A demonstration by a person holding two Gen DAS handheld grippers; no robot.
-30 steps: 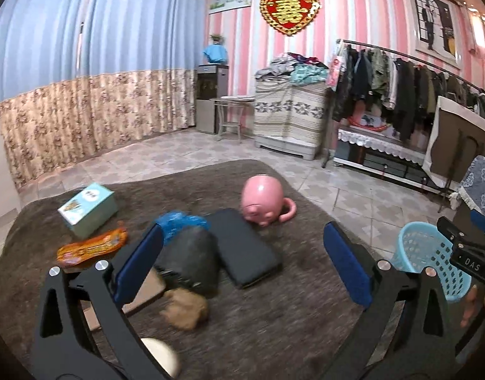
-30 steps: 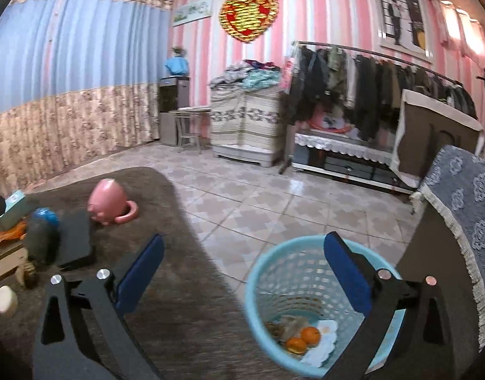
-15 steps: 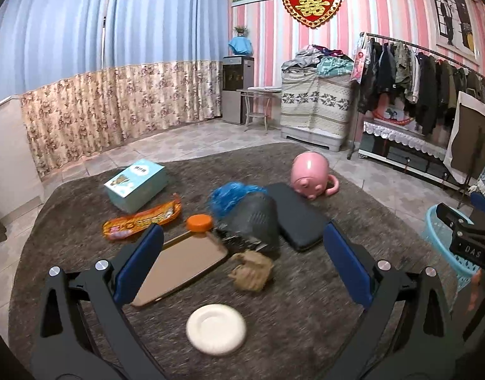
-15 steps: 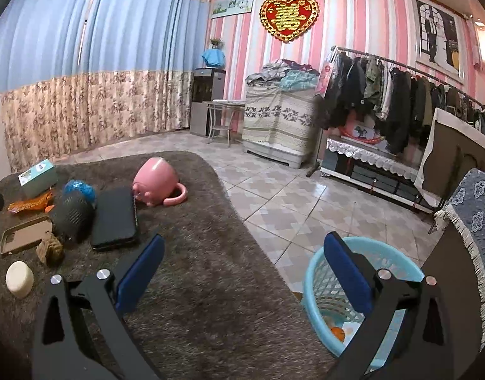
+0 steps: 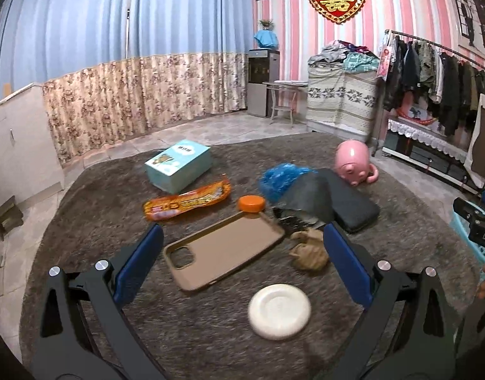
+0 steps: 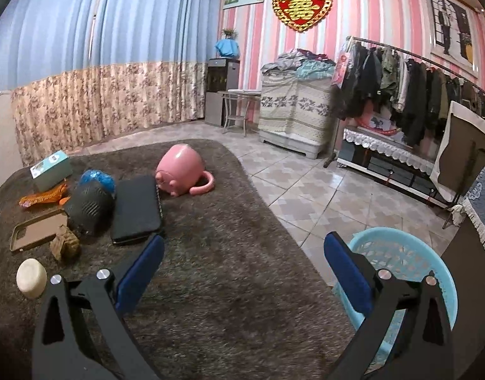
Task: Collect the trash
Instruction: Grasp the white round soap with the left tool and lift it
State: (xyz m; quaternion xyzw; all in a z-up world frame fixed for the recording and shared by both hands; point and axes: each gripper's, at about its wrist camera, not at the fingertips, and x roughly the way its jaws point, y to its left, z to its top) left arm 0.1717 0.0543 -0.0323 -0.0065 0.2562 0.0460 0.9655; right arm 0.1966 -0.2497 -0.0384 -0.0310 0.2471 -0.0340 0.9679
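Note:
On the brown rug lie an orange snack wrapper point(image 5: 187, 203), an orange bottle cap point(image 5: 251, 204), a crumpled brown paper wad point(image 5: 309, 251), a blue plastic bag point(image 5: 280, 179) and a white round lid point(image 5: 279, 311). My left gripper point(image 5: 242, 264) hangs open over a tan phone case point(image 5: 225, 250), holding nothing. My right gripper point(image 6: 242, 272) is open and empty above the rug's right side, with the light blue basket point(image 6: 410, 262) just beyond its right finger. The right wrist view also shows the paper wad point(image 6: 65, 246) and white lid point(image 6: 31, 278) at the far left.
A teal box point(image 5: 178, 165), a dark pouch point(image 5: 307, 198), a black case point(image 5: 350, 205) and a pink pig-shaped mug point(image 5: 353, 163) also sit on the rug point(image 5: 115, 209). Tiled floor point(image 6: 305, 196), a clothes rack point(image 6: 410, 88) and a covered cabinet point(image 6: 294, 117) stand behind.
The left gripper pulled back and to the left, bringing the phone case, cap and white lid into view. The right gripper swung left from over the basket toward the rug.

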